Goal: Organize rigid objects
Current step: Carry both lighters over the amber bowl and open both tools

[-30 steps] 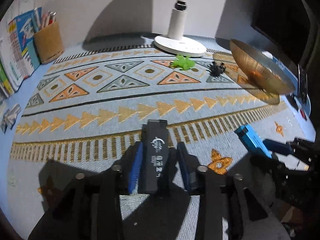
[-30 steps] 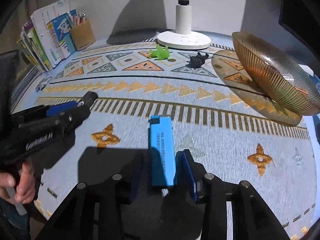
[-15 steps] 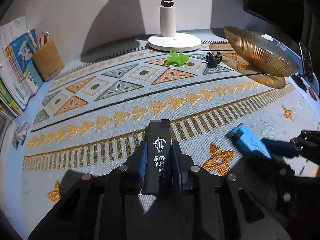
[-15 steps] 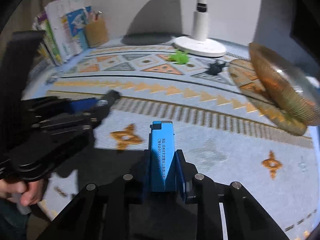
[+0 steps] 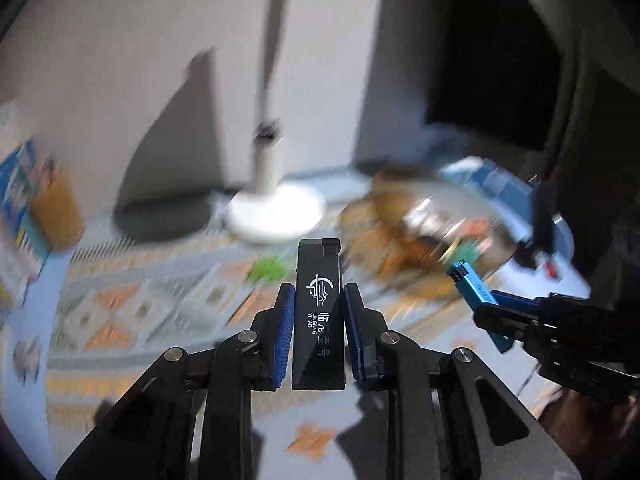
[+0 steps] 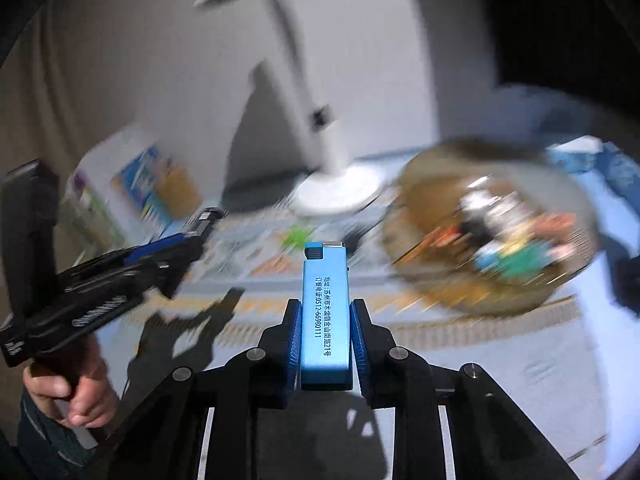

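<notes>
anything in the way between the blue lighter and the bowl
Nothing visible. The right tool holds the blue lighter above the mat, and the space toward the bowl ahead to its right looks open, though the view is blurred.

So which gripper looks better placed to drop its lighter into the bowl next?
Right, probably: the right gripper with its blue lighter sits nearer the bowl; the left gripper is farther off.

Both wrist views face lamp (image 5: 276, 208), bowl (image 6: 492, 240)
</notes>
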### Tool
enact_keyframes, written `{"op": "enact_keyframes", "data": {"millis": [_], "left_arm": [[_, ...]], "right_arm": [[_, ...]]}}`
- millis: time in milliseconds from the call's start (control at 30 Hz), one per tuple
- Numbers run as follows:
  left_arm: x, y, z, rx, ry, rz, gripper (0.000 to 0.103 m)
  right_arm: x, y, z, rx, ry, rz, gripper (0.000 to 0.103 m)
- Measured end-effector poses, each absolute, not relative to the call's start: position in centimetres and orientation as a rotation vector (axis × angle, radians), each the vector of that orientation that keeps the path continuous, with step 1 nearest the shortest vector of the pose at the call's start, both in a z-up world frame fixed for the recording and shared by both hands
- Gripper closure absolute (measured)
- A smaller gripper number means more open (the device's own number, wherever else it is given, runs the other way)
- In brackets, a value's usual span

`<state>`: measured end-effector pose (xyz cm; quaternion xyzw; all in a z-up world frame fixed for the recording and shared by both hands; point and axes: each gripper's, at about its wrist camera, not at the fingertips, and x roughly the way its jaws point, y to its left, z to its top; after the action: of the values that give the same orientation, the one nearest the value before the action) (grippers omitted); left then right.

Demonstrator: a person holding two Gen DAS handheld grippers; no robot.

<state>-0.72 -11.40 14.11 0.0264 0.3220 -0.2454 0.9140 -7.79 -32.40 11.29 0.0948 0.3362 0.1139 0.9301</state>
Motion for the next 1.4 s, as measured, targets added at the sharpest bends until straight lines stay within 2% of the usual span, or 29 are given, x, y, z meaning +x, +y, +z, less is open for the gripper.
{"op": "enact_keyframes", "data": {"millis": [233, 433, 767, 1033, 1067, 1100, 1167, 1333, 1400], "left_arm": [[3.8, -21.1, 17.4, 0.093, 0.615, -0.663, 0.082], [9.3, -27.7, 14.1, 0.065, 0.708, -0.703, 0.082], [12.1, -31.1, 7.8, 0.087, 0.825, -0.696, 0.082], [12.6, -31.7, 7.3, 0.096, 0.831, -0.692, 0.081], [12.6, -31.6, 7.4, 0.089, 0.827, -0.690, 0.080], [12.6, -31.6, 7.7, 0.081, 0.822, -0.689, 0.067], [12.4, -31.1, 8.4, 0.067, 0.813, -0.686, 0.053], [10.1, -27.2, 12.2, 0.050, 0.720, -0.666, 0.049], [8.9, -24.8, 14.0, 0.026, 0.683, -0.643, 0.042]], "right_arm": [[-4.9, -42.8, 15.7, 0.232, 0.587, -0.063, 0.079], [-1.6, -49.9, 15.5, 0.298, 0.595, -0.219, 0.079], [3.4, -52.2, 11.2, 0.356, 0.712, -0.197, 0.079], [5.6, -52.6, 9.6, 0.375, 0.750, -0.182, 0.079], [5.8, -52.6, 9.6, 0.376, 0.748, -0.181, 0.079], [5.9, -52.7, 9.6, 0.374, 0.746, -0.178, 0.079], [5.9, -52.7, 9.8, 0.369, 0.740, -0.164, 0.079], [3.3, -52.5, 12.7, 0.377, 0.684, -0.128, 0.074], [1.7, -52.2, 14.4, 0.371, 0.651, -0.130, 0.068]]}}
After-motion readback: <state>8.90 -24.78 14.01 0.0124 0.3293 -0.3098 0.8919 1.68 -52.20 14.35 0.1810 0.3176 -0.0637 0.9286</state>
